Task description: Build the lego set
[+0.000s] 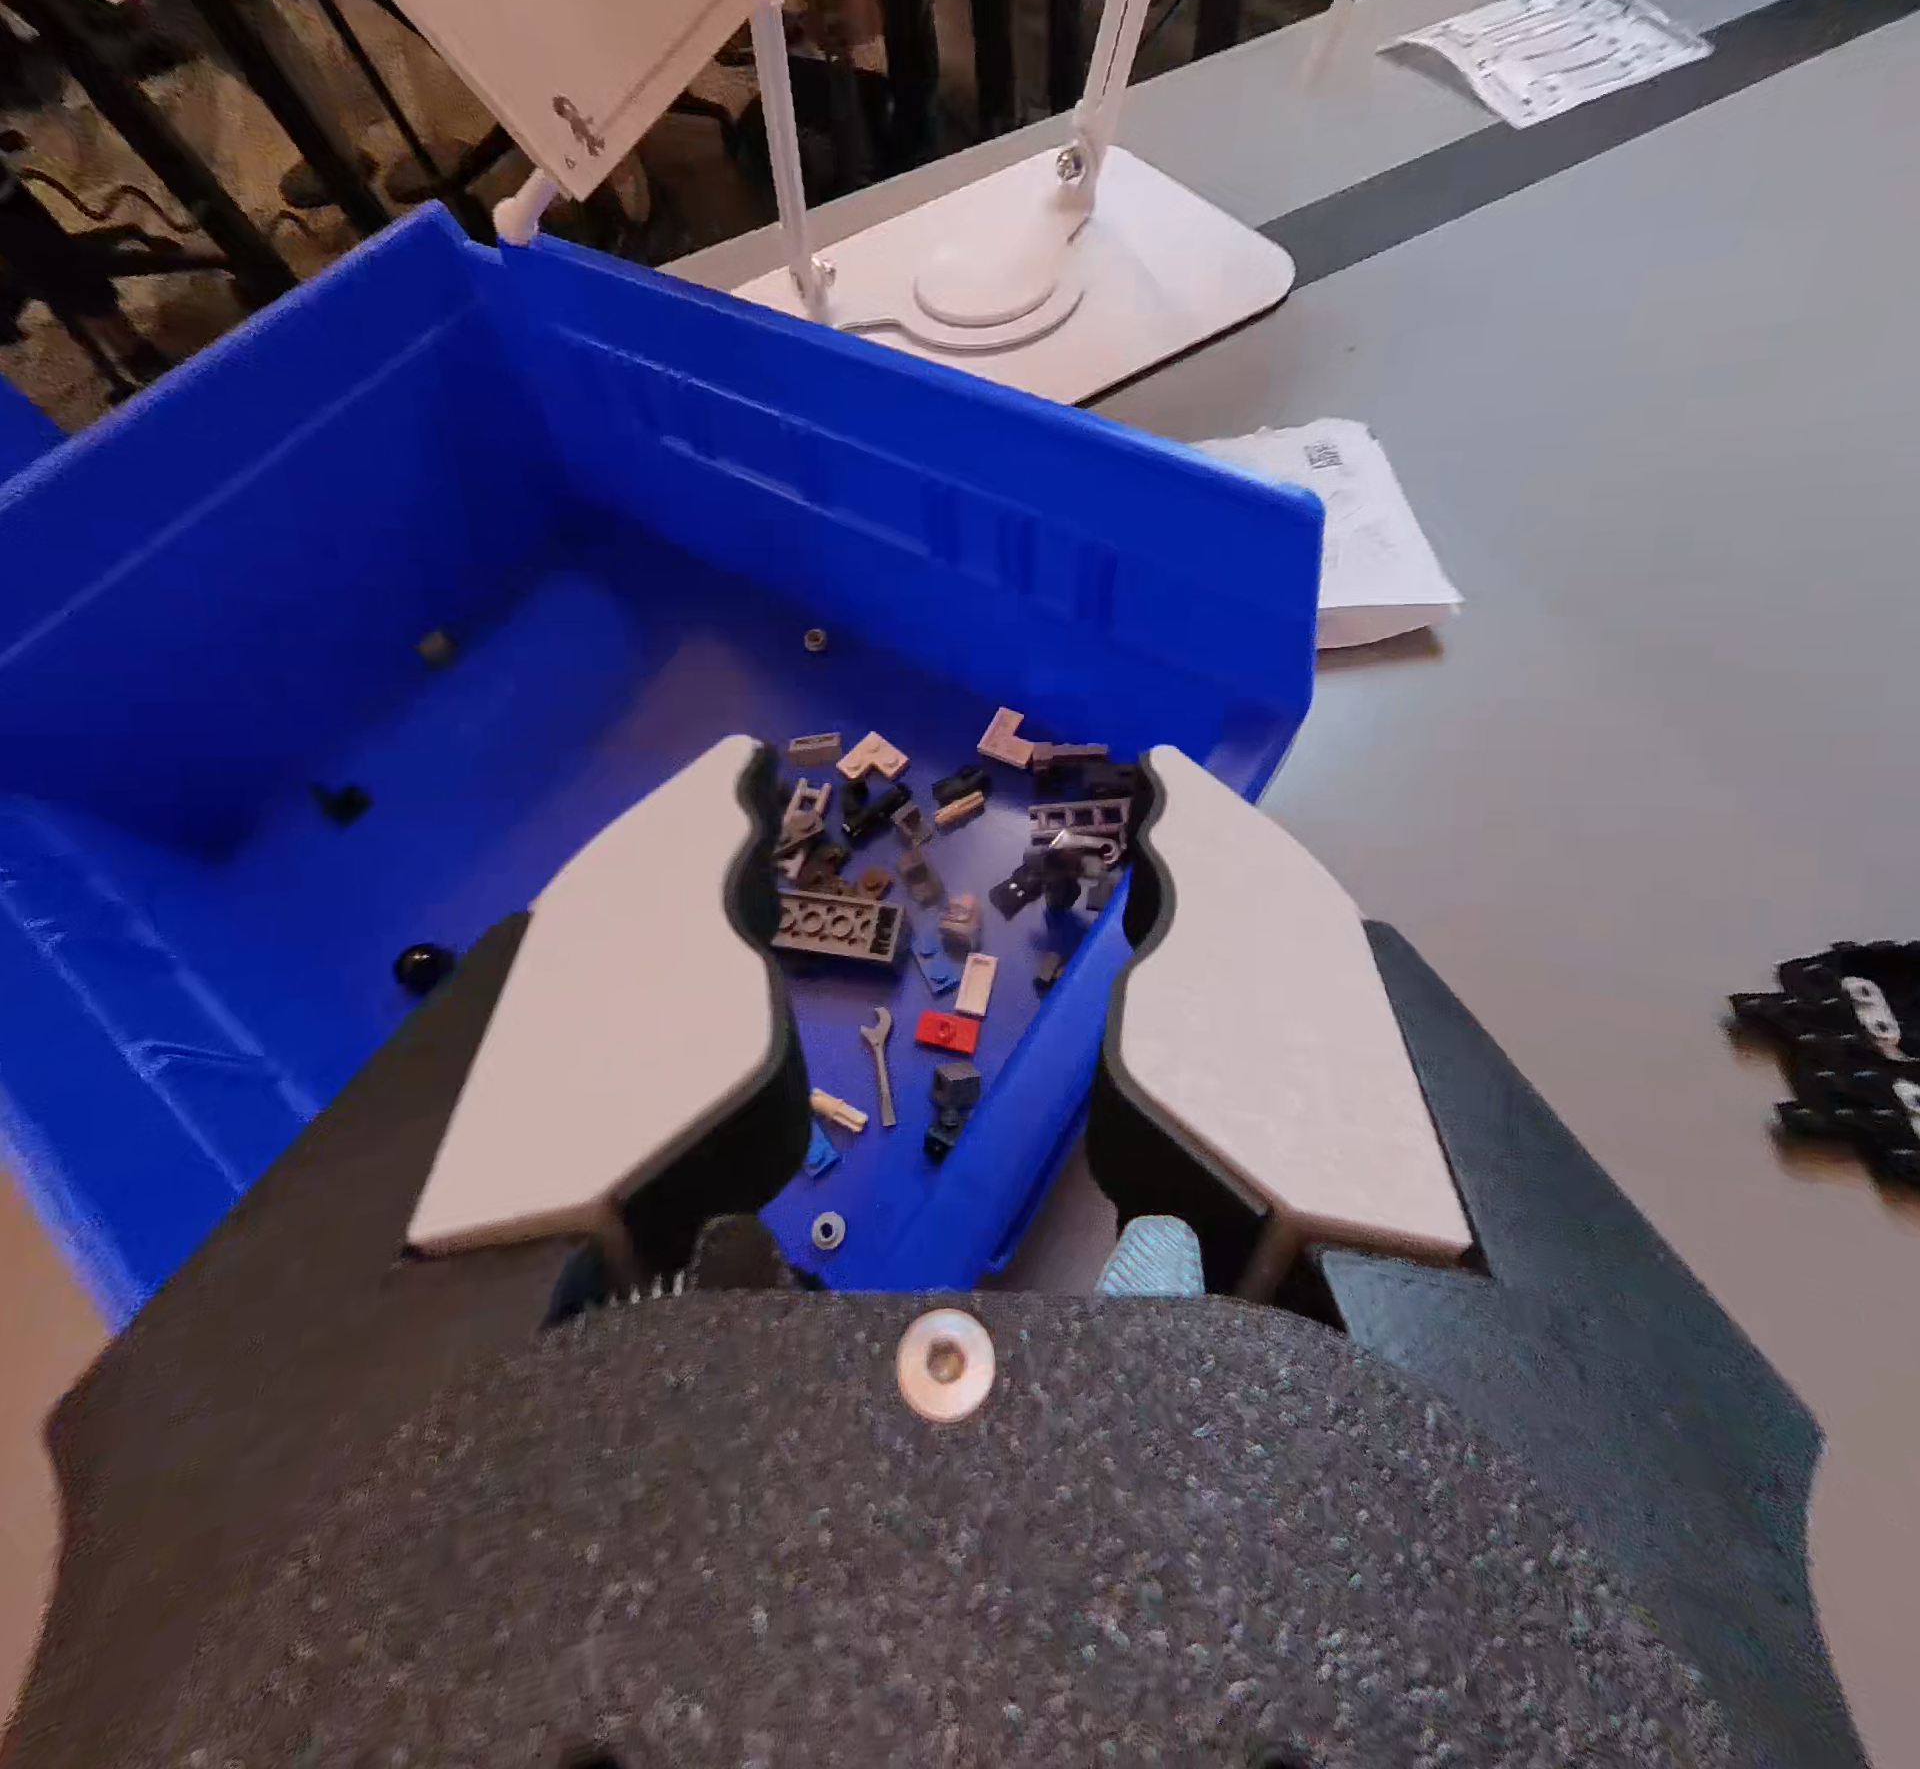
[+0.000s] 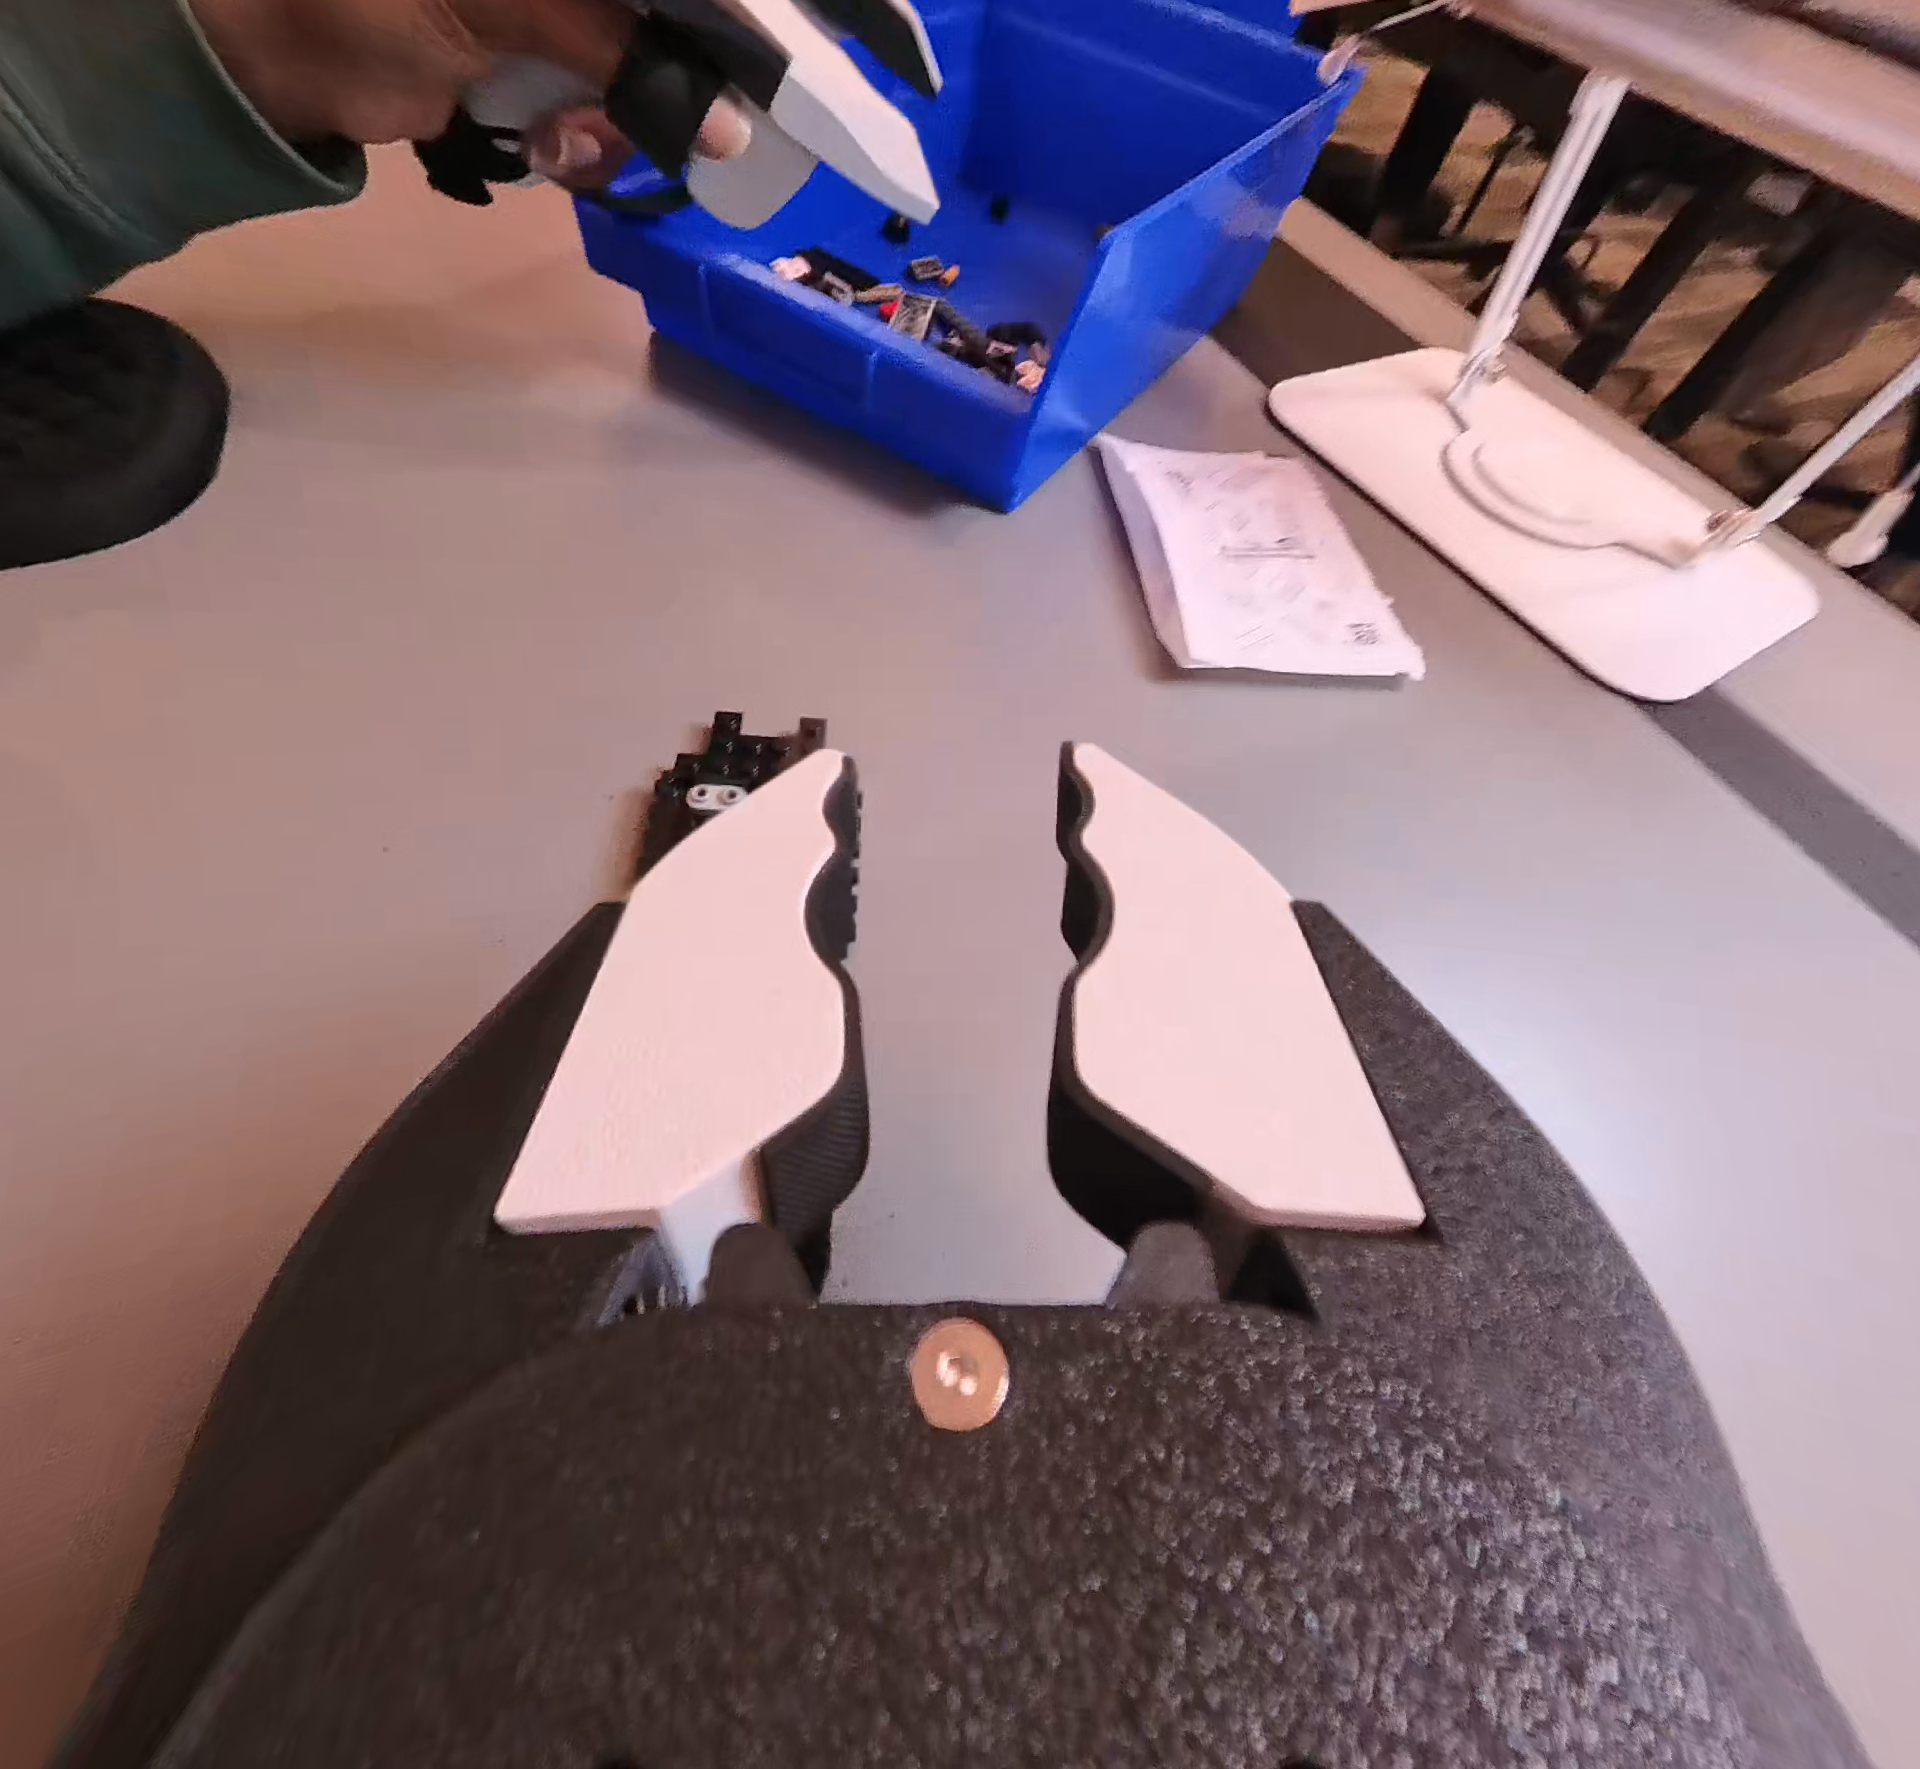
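L gripper [image 1: 951, 789] spread, empty, over blue bin [image 1: 312, 493]; R gripper [image 2: 958, 763] spread beside black brick assy [image 2: 727, 769].

Workshop: parts bin [image 1: 312, 514], grey worktable [image 2: 416, 639]

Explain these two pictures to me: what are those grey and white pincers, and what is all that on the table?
No robot here: a person holds a two-finger claw in each hand, each with a camera looking along its fingers. One picture is from the left claw, open and empty above a blue bin of small toy bricks. The other is from the right claw, also open and empty, low over the grey table beside a black brick assembly. Folded paper sheets and a white lamp base lie nearby.
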Available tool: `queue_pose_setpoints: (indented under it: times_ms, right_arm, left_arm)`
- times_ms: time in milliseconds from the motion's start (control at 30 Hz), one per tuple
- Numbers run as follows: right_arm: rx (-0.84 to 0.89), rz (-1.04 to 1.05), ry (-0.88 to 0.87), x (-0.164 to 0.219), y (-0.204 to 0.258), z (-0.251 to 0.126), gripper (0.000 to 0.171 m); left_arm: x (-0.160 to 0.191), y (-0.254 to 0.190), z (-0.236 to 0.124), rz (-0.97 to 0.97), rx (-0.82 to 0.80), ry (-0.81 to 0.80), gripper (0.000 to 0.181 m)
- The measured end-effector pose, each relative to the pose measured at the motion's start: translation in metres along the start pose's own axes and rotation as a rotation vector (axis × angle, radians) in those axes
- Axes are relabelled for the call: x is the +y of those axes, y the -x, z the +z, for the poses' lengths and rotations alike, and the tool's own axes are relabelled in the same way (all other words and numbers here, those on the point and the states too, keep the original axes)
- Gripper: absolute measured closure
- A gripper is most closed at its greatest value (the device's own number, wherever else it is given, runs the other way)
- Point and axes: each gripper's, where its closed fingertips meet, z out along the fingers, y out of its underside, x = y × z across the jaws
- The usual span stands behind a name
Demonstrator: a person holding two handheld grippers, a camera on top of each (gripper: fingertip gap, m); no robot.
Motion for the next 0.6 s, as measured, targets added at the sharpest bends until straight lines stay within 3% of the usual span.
queue_pose_setpoints:
  times_ms: [167, 267, 300, 400, 500, 567, 600]
  right_arm:
    - [-0.052, -0.019, 0.090, 0.014, 0.010, 0.005, 0.128]
    - [-0.152, 0.011, 0.207, 0.032, 0.025, 0.006, 0.121]
    - [-0.203, 0.041, 0.258, 0.040, 0.032, 0.005, 0.112]
    - [-0.287, 0.092, 0.418, 0.063, 0.049, 0.002, 0.100]
    - [-0.243, -0.006, 0.505, 0.076, 0.052, 0.006, 0.109]
    - [-0.232, -0.034, 0.491, 0.073, 0.053, 0.008, 0.137]
    - [-0.236, -0.046, 0.485, 0.073, 0.053, 0.009, 0.137]
  left_arm:
    - [-0.005, -0.016, -0.004, 0.091, 0.053, -0.045, 0.115]
    - [-0.012, -0.066, -0.017, 0.189, 0.264, -0.133, 0.128]
    - [-0.010, -0.086, -0.022, 0.208, 0.353, -0.141, 0.131]
    - [0.013, -0.137, -0.026, 0.258, 0.562, -0.077, 0.122]
    - [0.044, -0.166, -0.020, 0.363, 0.654, 0.021, 0.114]
    - [0.059, -0.175, -0.017, 0.427, 0.682, 0.065, 0.112]
    - [0.064, -0.178, -0.017, 0.446, 0.699, 0.076, 0.112]
